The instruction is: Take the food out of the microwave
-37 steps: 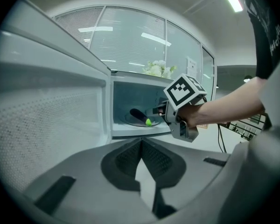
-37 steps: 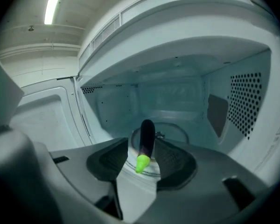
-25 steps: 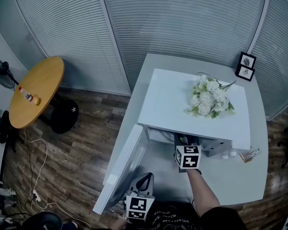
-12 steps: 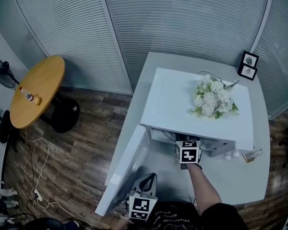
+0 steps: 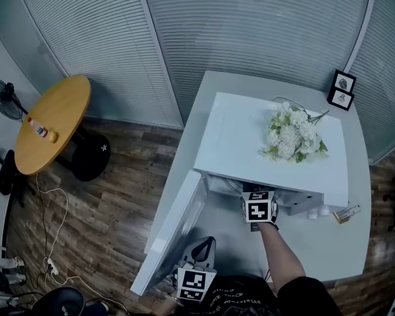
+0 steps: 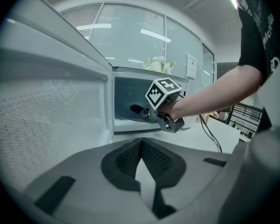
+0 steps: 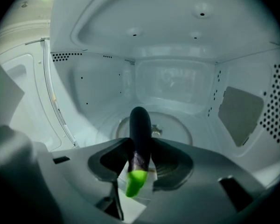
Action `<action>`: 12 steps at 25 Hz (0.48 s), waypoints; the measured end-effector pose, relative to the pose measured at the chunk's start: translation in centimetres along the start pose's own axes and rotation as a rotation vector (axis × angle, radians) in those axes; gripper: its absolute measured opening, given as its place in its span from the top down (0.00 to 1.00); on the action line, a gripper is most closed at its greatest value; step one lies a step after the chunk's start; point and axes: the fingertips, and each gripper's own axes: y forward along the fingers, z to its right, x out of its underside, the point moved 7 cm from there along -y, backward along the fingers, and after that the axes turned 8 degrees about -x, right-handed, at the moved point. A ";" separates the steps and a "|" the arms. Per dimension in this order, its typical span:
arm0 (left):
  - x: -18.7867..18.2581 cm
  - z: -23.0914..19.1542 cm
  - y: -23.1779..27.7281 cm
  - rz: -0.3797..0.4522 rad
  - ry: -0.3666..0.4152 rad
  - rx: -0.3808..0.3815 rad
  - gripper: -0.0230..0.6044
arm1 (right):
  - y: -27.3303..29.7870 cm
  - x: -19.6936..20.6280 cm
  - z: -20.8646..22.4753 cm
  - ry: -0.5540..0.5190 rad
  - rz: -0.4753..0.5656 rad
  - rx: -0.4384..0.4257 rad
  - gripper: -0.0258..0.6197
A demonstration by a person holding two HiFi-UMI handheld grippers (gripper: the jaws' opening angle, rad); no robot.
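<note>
Now the right tool [image 7: 141, 149] is reaching into the open microwave [image 5: 232, 135]. Its jaws have just been closing and are pinching the dark eggplant [image 7: 140, 127] near its green stem end, at the lower centre of the right gripper view. The far end is lying over the turntable [image 7: 179, 130]. The left tool [image 6: 140, 146] is idling at the bottom of the head view beside the open door [image 5: 174, 232], jaws together and empty. The grasp seems to be finishing. Next, a firm hold, a slight lift, and drawing the smooth eggplant straight back onto the table [image 5: 316, 245].
</note>
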 end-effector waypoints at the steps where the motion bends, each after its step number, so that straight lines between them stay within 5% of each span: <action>1: 0.0 0.0 0.0 0.001 0.002 0.000 0.95 | 0.0 0.0 0.0 -0.003 -0.001 -0.008 0.73; 12: 0.2 0.6 -0.3 -0.004 0.019 -0.006 0.95 | -1.2 -0.2 0.3 0.036 0.042 0.003 0.74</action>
